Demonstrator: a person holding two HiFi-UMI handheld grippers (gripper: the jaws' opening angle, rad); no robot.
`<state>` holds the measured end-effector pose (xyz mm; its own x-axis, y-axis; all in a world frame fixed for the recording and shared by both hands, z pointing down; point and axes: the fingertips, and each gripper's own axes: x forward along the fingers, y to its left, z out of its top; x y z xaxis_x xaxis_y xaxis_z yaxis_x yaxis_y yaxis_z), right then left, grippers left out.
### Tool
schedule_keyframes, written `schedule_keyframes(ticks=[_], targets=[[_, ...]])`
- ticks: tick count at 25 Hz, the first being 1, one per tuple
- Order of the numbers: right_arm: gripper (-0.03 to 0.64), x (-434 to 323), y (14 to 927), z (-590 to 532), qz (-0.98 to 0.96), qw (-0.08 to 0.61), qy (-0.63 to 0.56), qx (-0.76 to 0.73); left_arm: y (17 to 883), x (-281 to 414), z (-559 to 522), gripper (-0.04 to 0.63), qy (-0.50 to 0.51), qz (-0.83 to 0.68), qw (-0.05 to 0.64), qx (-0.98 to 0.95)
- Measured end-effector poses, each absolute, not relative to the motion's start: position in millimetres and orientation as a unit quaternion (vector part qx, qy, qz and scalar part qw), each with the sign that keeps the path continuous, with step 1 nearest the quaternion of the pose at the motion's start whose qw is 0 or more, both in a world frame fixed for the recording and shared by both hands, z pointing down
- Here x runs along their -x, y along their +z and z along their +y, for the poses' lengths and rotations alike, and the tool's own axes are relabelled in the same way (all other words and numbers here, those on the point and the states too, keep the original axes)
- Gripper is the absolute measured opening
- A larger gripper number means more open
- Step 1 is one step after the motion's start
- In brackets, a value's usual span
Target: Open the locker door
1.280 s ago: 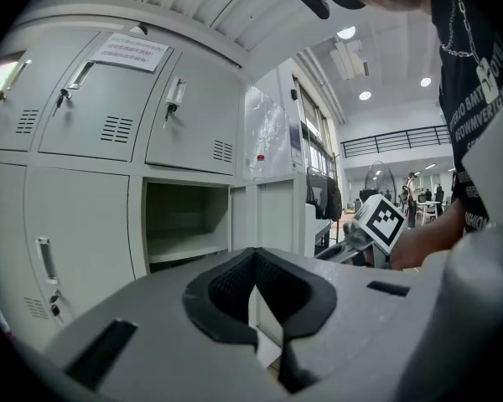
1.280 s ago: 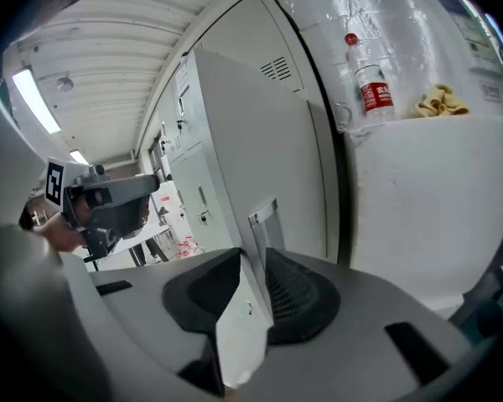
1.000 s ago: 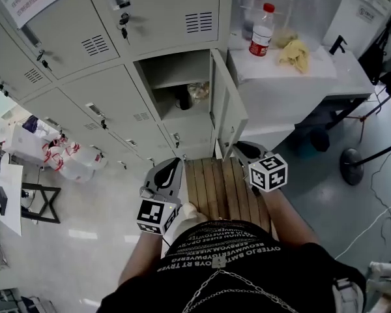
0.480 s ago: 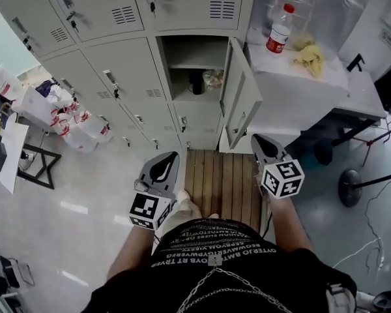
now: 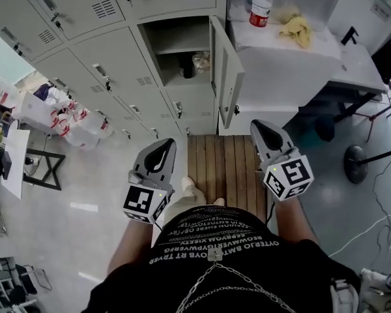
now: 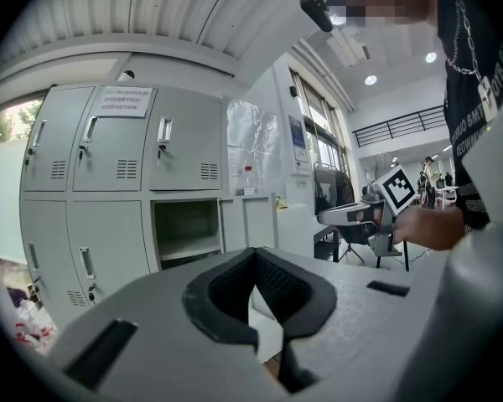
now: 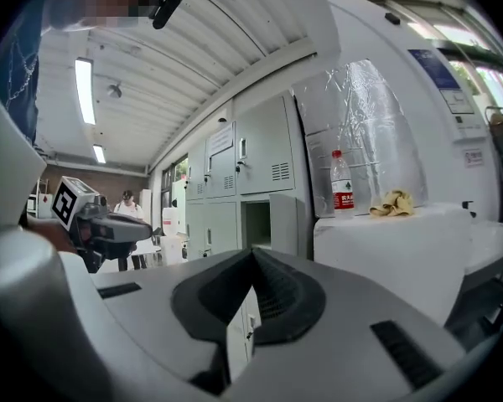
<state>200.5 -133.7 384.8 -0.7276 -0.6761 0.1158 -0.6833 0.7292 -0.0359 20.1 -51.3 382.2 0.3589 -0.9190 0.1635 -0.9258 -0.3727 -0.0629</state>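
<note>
- my left fingers (image 6: 225, 296) are sitting closed, tips meeting; nothing is lying between them; in the head view they are hanging low on the left, pointing toward the lockers
- my right fingers (image 7: 283, 298) have just been closing; they are now resting together and holding nothing; they are hanging low on the right, well apart from the door
- the locker door (image 5: 227, 77) is standing open, swung out on the right side of its compartment (image 5: 176, 41); neither pair of fingers is touching it
- the compartment is showing a shelf, with a dark object (image 5: 186, 65) and a pale crinkled bag (image 5: 201, 60) lying below it at the back; I cannot tell what either one is
- the neighbouring lockers (image 5: 111, 57) are staying shut
- the white table (image 5: 280, 64) right of the lockers is carrying a red-capped bottle (image 5: 260, 5) and a yellow cloth (image 5: 297, 30), the two lying near each other
- I am standing on a wooden slat platform (image 5: 225, 165) in front of the open locker; the left fingers are hovering beside its left edge and the right fingers over its right edge
</note>
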Motion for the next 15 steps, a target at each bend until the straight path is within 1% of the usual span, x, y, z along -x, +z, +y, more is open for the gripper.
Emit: schedule_keyframes(ticks=[6, 11, 15], targets=[[-0.003, -201, 389, -139, -0.929, 0.046, 0.044, -0.365, 389, -44, -52, -0.003, 0.113, -0.533, 0.027, -0.838], [-0.003, -190, 384, -149, -0.932, 0.061, 0.019, -0.357, 395, -57, -55, -0.003, 0.137, -0.518, 0.034, -0.844], [-0.003, -187, 386, -158, -0.931, 0.065, 0.005, -0.358, 397, -63, -63, -0.003, 0.140, -0.515, 0.023, -0.845]])
